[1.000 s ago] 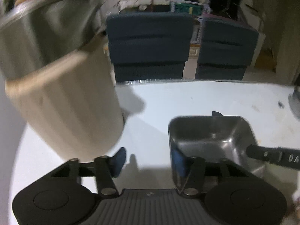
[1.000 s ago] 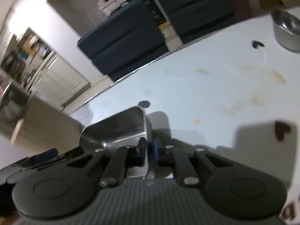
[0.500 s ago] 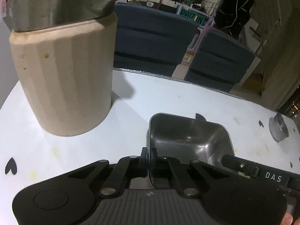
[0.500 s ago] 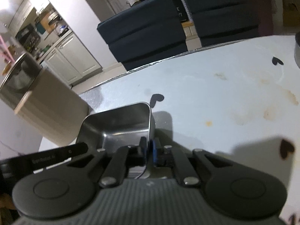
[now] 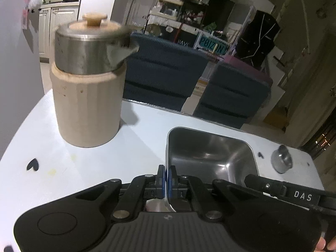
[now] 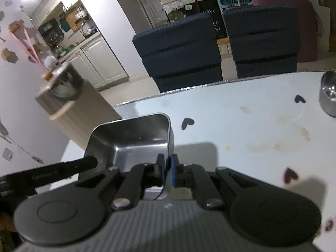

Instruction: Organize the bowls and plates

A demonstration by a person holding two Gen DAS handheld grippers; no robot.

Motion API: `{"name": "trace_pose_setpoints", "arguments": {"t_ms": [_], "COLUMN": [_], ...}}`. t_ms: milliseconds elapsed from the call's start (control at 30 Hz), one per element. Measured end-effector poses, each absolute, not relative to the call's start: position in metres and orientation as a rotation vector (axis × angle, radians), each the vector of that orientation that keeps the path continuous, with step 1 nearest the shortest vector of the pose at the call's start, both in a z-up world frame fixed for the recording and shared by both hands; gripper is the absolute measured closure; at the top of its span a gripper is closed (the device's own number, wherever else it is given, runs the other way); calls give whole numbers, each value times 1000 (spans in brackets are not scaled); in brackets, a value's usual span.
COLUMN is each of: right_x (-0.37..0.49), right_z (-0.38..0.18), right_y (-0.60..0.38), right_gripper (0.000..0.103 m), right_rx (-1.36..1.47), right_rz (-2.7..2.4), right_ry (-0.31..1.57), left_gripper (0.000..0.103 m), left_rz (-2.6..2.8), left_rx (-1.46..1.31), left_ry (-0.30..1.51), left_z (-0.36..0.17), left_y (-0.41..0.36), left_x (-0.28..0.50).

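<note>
Both tongs are pinching the same square steel tray [image 5: 210,153]: left gripper [image 5: 167,175] clamped on its left wall, right gripper [image 6: 167,168] on the right wall. Tray sits just over the white table [image 5: 84,168]. Farther back there's a beige canister [image 5: 86,105], a small steel bowl [image 5: 281,161], then blue chairs [image 5: 161,73].

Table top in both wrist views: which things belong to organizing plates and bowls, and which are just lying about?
Job:
- square steel dish, rim pinched by left hand-held gripper and right hand-held gripper
- small round steel bowl

Lying about:
- lidded canister
- two blue chairs
- heart stickers
</note>
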State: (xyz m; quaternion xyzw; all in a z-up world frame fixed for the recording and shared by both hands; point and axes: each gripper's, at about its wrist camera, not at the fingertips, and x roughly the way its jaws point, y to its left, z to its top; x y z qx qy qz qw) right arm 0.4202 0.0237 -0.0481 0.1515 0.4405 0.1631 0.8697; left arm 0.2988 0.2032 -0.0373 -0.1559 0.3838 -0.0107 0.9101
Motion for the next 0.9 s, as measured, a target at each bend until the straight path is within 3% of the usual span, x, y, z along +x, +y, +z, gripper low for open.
{"name": "trace_pose_setpoints", "arguments": {"t_ms": [467, 900], "right_x": [344, 282], "right_z": [3, 23], "right_y": [-19, -75], "right_gripper": [96, 96], "right_rx": [271, 237], "right_rz": [382, 336], "right_ry": [866, 837], "left_gripper": [99, 99], "left_rz": [-53, -125], "left_rx": [-342, -385], "left_ry": [740, 721], "left_z": [16, 18], "left_y": [149, 81], "left_x": [217, 172]}}
